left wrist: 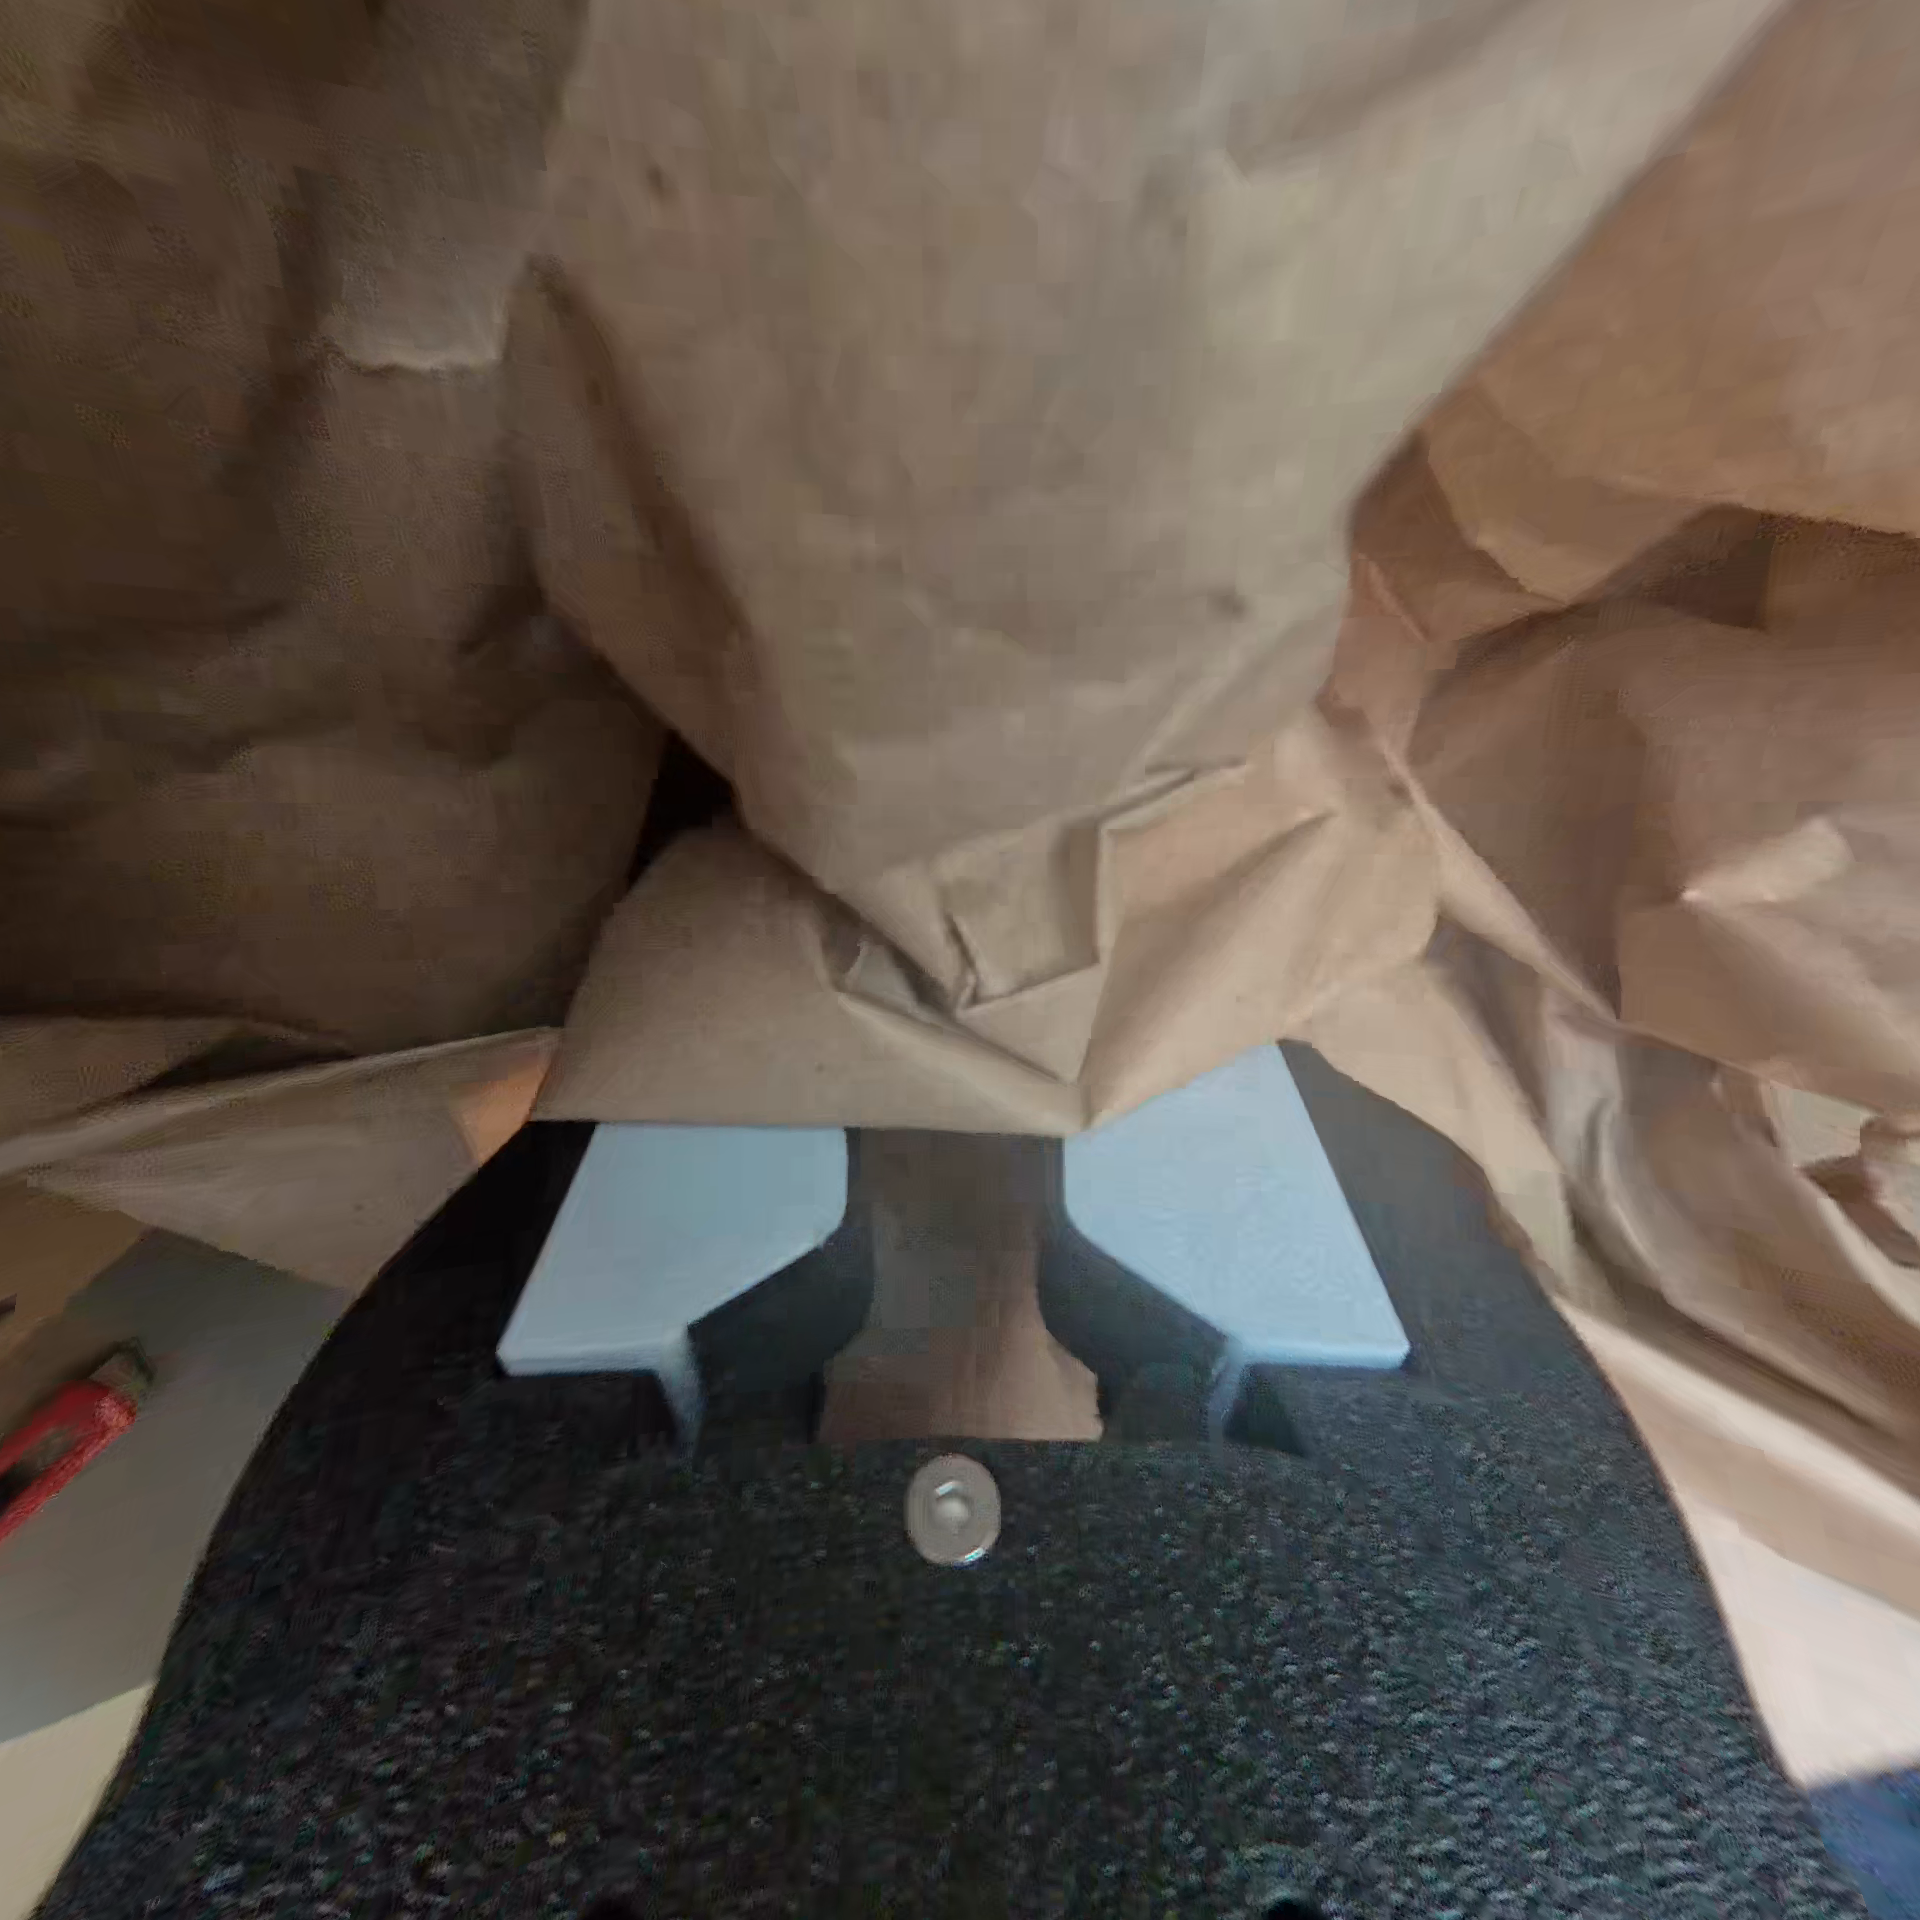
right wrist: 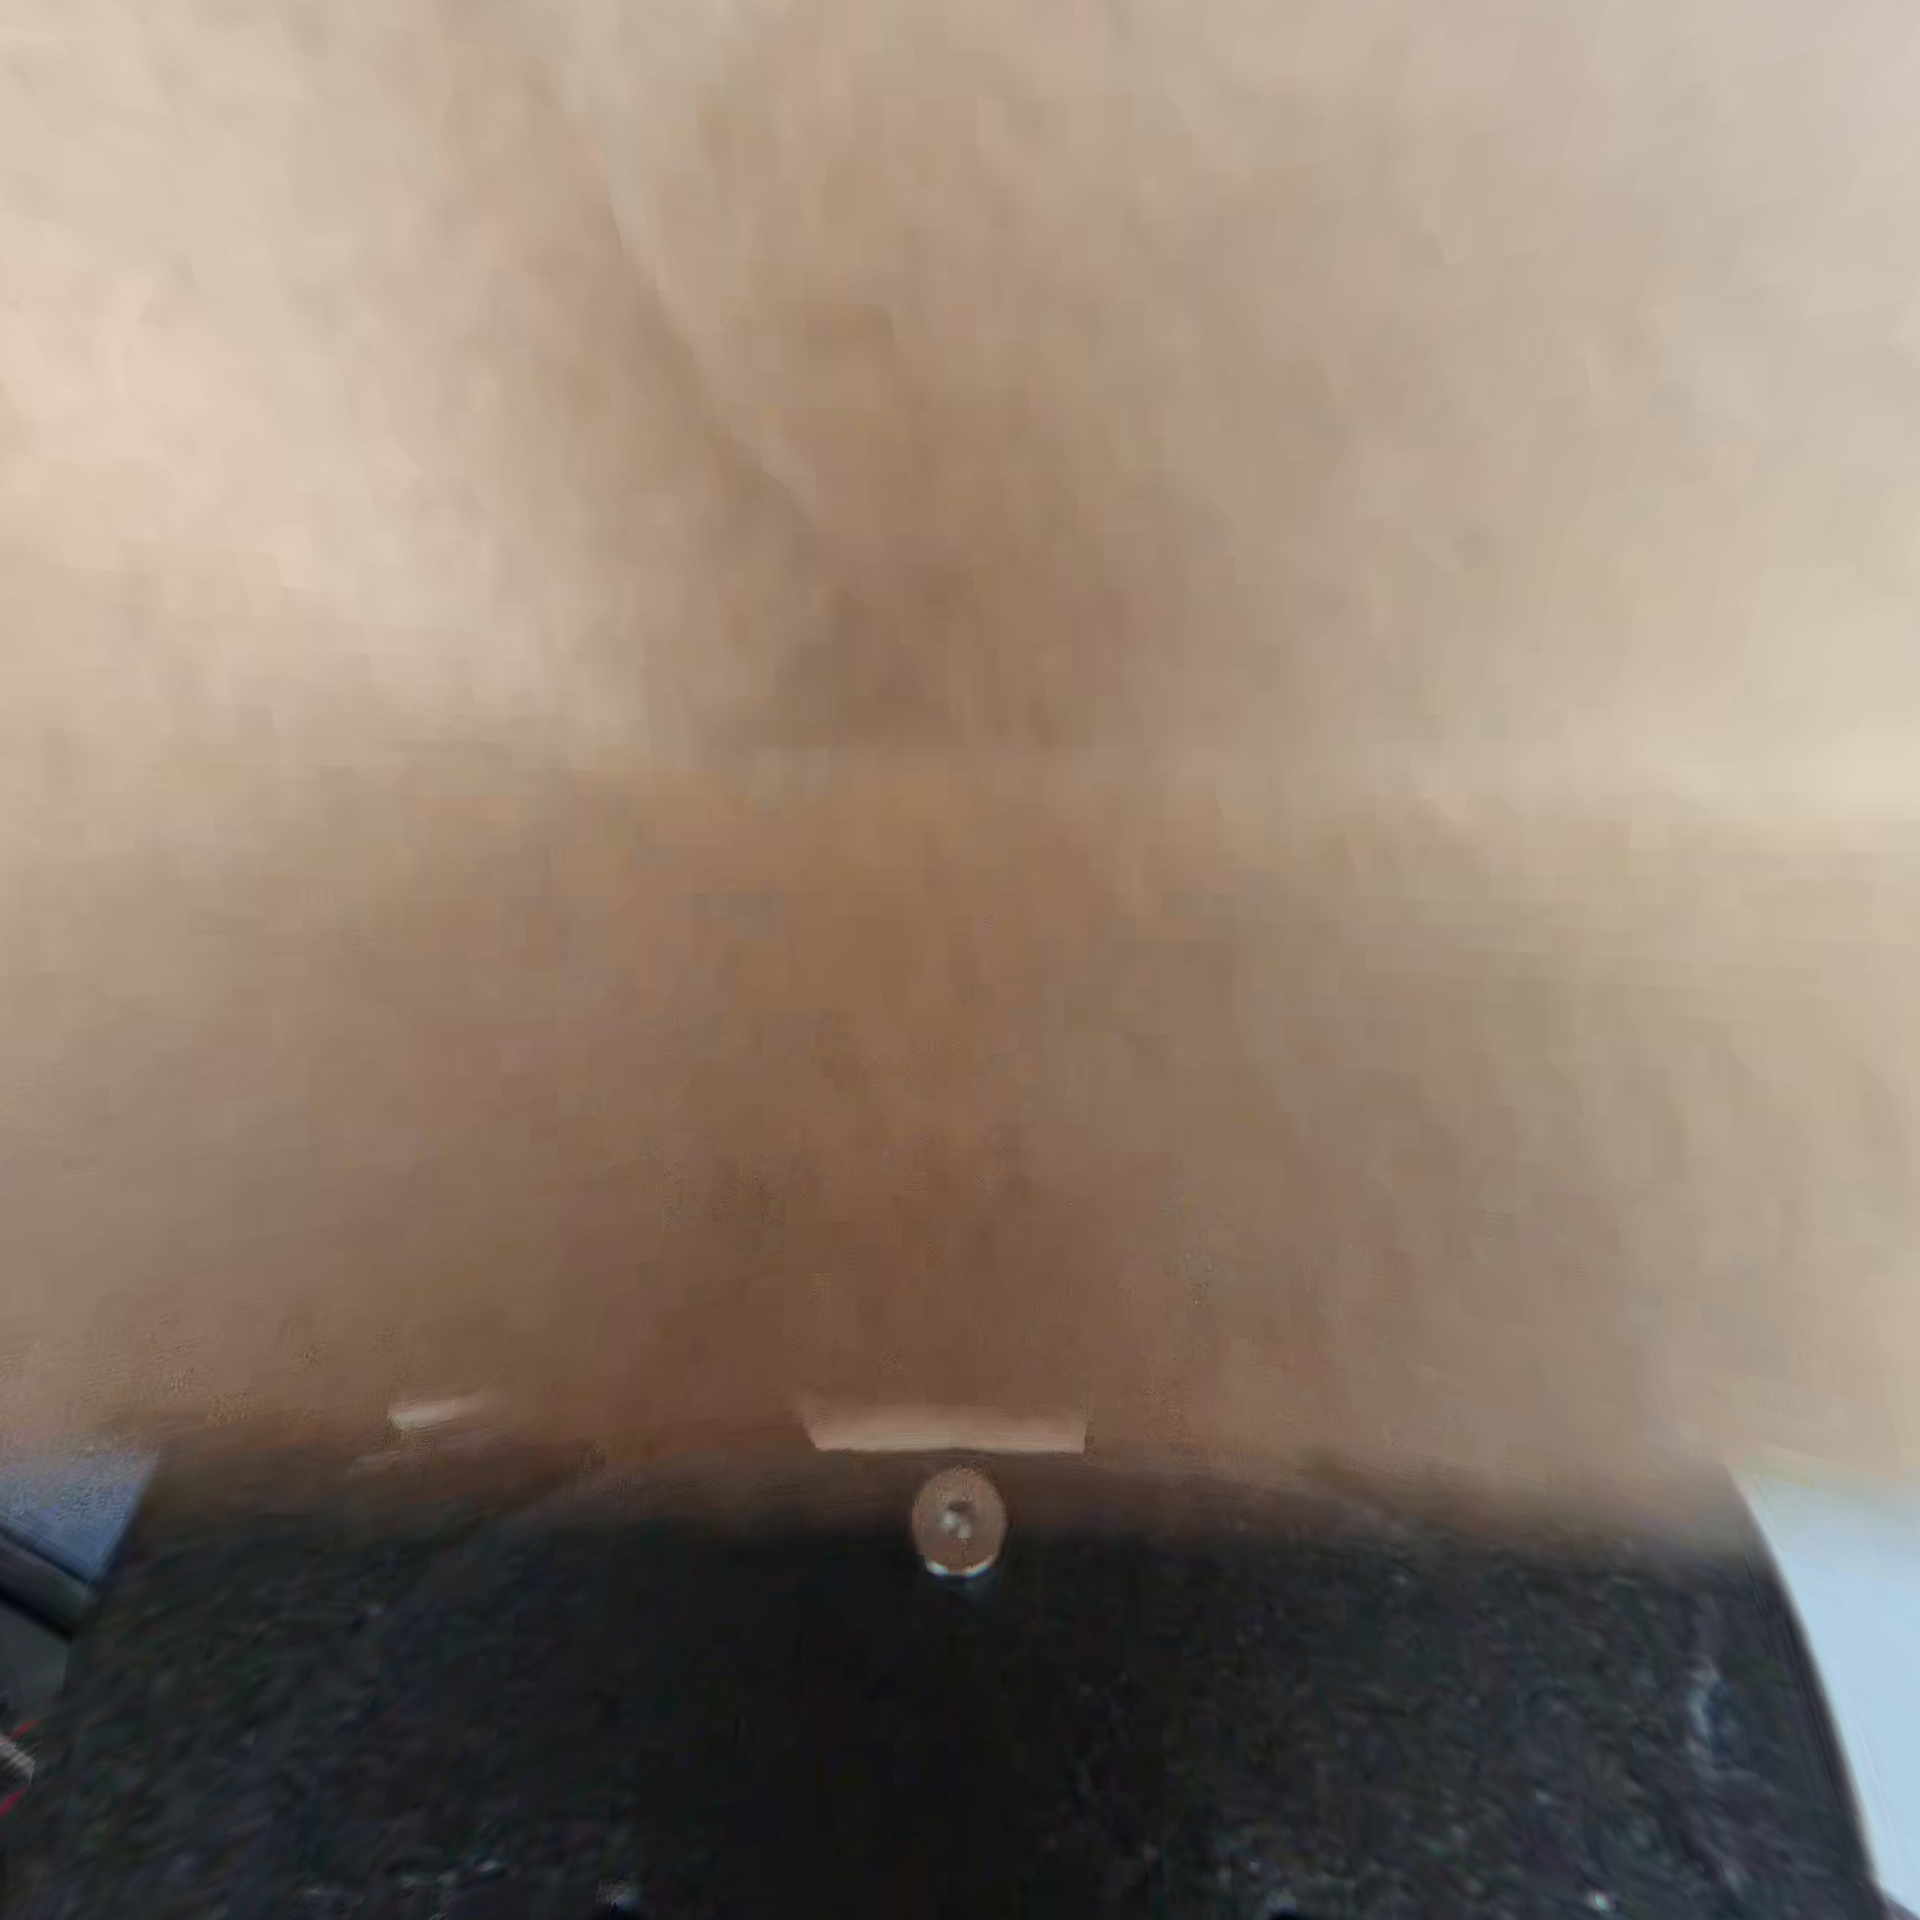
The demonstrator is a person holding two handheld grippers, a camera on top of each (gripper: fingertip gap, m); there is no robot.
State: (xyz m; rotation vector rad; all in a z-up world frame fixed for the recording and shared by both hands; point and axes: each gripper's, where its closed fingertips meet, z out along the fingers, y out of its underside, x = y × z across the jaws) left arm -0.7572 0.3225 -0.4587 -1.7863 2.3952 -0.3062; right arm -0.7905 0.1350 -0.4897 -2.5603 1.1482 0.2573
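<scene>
crumpled brown paper (left wrist: 987, 520) fills the view; a red tool (left wrist: 62, 1439) lies at lower left.

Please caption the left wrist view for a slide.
Left gripper buried under crumpled brown paper, red tool beside.

Black pebbled tool (left wrist: 961, 1122), seemingly pale-blue fingers (left wrist: 675, 1236)

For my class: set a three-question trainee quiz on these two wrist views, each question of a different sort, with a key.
1. True or false: crumpled brown paper covers the tips of the left gripper.
2. What colour is the object at the left view's lower left edge: A red, B green, C yellow?
3. Fill in: the right view is filled by a blurred ____ surface, hiding the right gripper's fingers.

Key: 1 true; 2 A; 3 brown.
</scene>
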